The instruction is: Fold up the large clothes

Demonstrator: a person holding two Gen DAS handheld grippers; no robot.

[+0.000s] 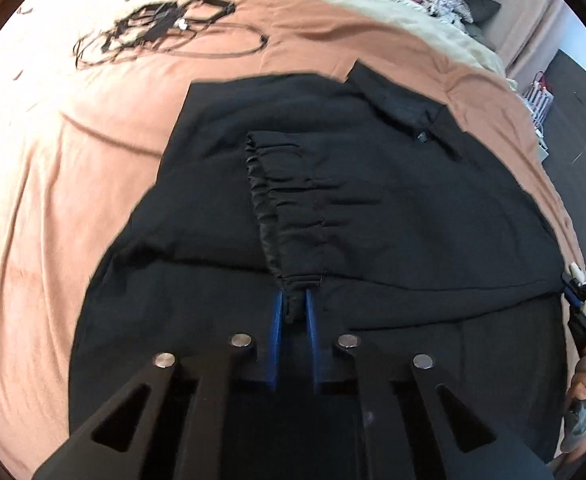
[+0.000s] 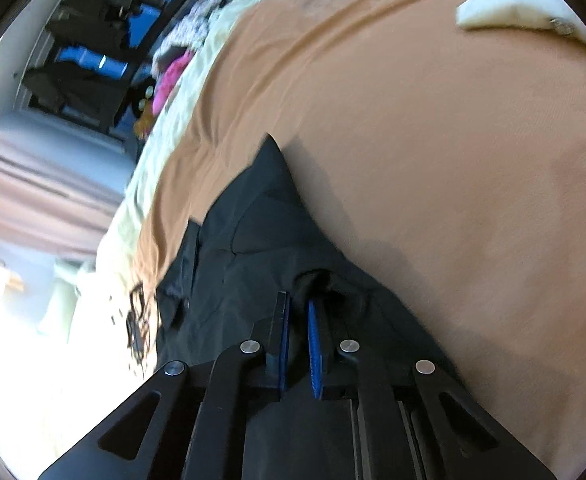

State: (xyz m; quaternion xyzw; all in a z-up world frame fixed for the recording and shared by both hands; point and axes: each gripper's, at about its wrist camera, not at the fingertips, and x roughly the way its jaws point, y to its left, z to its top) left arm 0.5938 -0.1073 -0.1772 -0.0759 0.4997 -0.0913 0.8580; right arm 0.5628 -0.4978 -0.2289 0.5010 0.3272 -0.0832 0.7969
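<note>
Fabric here is soft, thin and limp: the black garment (image 1: pixel 333 208) lies spread flat on the terracotta bedspread (image 1: pixel 73 200), its far edge toward the pale blanket (image 1: pixel 333 4). We judge it light and easily creased, with no stiffness to help a fold keep its line, so any lifted edge will sag between our two holds. The gathered cuff (image 1: pixel 277 200), lying across the middle of the body, looks shinier and may be a little slippery.

Our left gripper (image 1: pixel 293 308) has its blue fingers drawn together on the near end of that cuff, cloth pinched between them. Our right gripper (image 2: pixel 299 312) is at the garment's right edge, fingers nearly together with a bunched fold of the black cloth (image 2: pixel 321 280) at their tips; we read that as a pinch. In the left view that same gripper (image 1: pixel 581 300) shows at the far right margin, with the hand (image 1: pixel 585 392) carrying it.

Seams, hems and cuffs are our best holds, since doubled cloth slips less than a single layer.

Writing: we can read none. White marks on the right gripper's body are too small and blurred to make out, and the garment shows no legible label.
</note>
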